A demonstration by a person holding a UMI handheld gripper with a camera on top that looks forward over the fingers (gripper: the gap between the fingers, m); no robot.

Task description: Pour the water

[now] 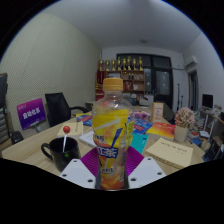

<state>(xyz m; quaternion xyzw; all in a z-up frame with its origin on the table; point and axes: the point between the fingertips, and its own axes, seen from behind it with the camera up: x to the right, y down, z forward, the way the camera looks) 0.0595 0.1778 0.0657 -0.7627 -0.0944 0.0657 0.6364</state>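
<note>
A clear plastic bottle [112,130] with a yellow cap, a yellow label and orange drink in its lower part stands upright between my fingers. My gripper [112,172] is shut on it; both magenta pads [90,163] press against its lower sides and it is held above the table. A black mug [60,152] stands on the wooden table [30,158] to the left of the bottle, a little ahead of my left finger. Its inside is hidden.
A red-topped lollipop [67,130] stands by the mug. A tan box [172,152] and colourful packets [160,130] lie to the right. A purple sign [31,112], black chairs [58,106] and a shelf of trophies [128,66] stand beyond.
</note>
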